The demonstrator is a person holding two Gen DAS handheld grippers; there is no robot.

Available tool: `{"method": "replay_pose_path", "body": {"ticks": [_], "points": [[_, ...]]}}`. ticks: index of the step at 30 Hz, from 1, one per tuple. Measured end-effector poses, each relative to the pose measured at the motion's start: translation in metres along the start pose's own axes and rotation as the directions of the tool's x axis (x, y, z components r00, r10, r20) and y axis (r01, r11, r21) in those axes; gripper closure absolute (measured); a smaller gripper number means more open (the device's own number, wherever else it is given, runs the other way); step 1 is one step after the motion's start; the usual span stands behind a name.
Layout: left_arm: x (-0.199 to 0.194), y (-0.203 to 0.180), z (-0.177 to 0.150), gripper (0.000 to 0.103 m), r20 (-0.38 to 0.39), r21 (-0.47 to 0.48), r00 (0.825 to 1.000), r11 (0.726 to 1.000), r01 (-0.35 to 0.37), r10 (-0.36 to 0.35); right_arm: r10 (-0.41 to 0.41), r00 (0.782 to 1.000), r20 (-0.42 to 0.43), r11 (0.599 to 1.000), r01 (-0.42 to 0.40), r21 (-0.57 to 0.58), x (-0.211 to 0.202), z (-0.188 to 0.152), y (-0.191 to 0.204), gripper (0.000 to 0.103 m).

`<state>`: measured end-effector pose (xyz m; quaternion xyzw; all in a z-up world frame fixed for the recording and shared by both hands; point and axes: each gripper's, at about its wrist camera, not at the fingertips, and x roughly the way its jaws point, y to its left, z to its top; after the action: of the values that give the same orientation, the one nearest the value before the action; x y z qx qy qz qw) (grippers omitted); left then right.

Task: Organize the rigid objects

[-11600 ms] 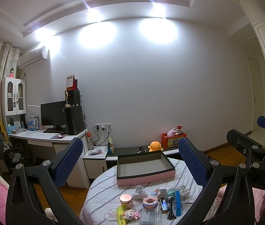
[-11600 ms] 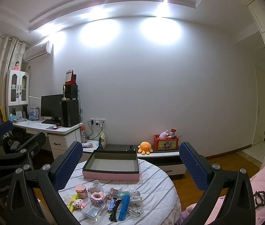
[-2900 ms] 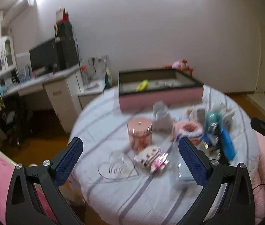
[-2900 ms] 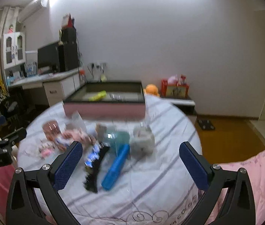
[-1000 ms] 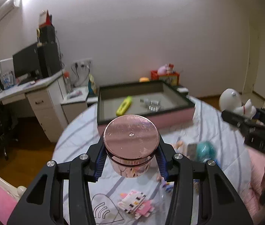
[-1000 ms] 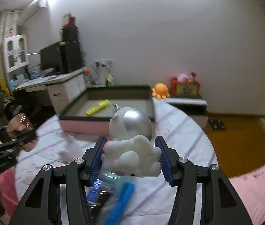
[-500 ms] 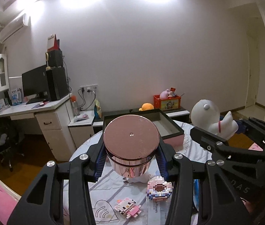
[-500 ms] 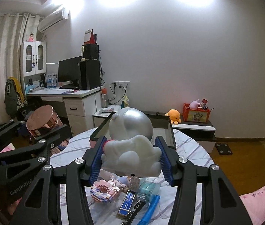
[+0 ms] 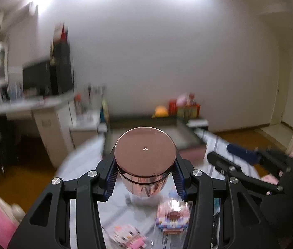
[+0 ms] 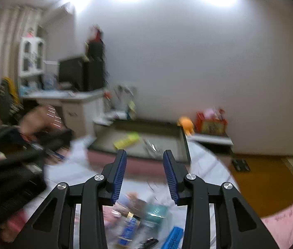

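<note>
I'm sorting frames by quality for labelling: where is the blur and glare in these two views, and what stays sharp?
Left wrist view: the rose-gold jar and the left gripper are crisp, while the room and table items smear sideways; ceiling lights blow out at the top. Right wrist view: only the right gripper is sharp; the pink-sided tray, the yellow object inside it and the table clutter are motion-blurred, with the same overhead glare.

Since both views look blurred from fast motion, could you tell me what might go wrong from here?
1. The left gripper pinches the rose-gold jar only at its sides, above the table; a jolt could let it slip.
2. The right gripper is open and empty above the clutter; it might knock the blue tube.
3. The two grippers are close and could collide.
</note>
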<state>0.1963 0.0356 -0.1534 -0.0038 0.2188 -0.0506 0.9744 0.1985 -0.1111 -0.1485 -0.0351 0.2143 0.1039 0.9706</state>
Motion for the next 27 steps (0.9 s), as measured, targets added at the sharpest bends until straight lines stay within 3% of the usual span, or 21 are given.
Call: {"method": "replay_pose_path", "body": {"ticks": [1, 2, 3, 6, 8, 12, 19, 23, 27], "points": [[0.013, 0.002, -0.012, 0.056, -0.049, -0.014, 0.999, 1.000, 0.011, -0.011, 0.082, 0.996, -0.028, 0.991, -0.078, 0.107, 0.014, -0.019, -0.013, 0.065], [0.020, 0.002, -0.020, 0.056, -0.073, -0.022, 0.997, 1.000, 0.020, -0.021, 0.109, 0.994, -0.027, 0.982, -0.103, 0.161, 0.019, -0.031, -0.019, 0.065], [0.028, 0.003, -0.028, 0.056, -0.107, -0.019, 0.994, 1.000, 0.023, -0.025, 0.073, 0.995, -0.063, 0.982, -0.061, 0.179, 0.030, -0.049, -0.022, 0.065], [0.034, 0.006, -0.035, 0.056, -0.120, 0.005, 0.993, 1.000, -0.011, 0.012, 0.085, 0.995, -0.054, 0.973, -0.071, 0.219, 0.033, -0.064, -0.030, 0.065], [0.038, 0.008, -0.033, 0.055, -0.119, -0.022, 0.993, 1.000, -0.006, 0.004, 0.048, 0.998, -0.039, 0.975, -0.038, 0.220, 0.026, -0.063, -0.033, 0.064], [0.038, 0.007, -0.035, 0.055, -0.117, -0.019, 0.993, 1.000, 0.006, -0.008, 0.065, 0.996, -0.055, 0.975, -0.051, 0.215, 0.029, -0.065, -0.030, 0.063], [0.030, 0.008, -0.047, 0.055, -0.097, -0.009, 0.995, 1.000, 0.005, -0.005, 0.064, 0.996, -0.065, 0.972, -0.047, 0.229, 0.026, -0.064, -0.035, 0.047], [0.019, 0.013, -0.042, 0.055, -0.072, -0.019, 0.997, 1.000, 0.006, -0.007, 0.075, 0.993, -0.096, 0.978, -0.054, 0.204, 0.025, -0.066, -0.031, 0.042], [0.017, 0.015, -0.039, 0.055, -0.072, -0.005, 0.997, 1.000, 0.001, -0.001, 0.095, 0.980, -0.175, 0.980, -0.061, 0.191, 0.038, -0.067, -0.027, 0.030]]}}
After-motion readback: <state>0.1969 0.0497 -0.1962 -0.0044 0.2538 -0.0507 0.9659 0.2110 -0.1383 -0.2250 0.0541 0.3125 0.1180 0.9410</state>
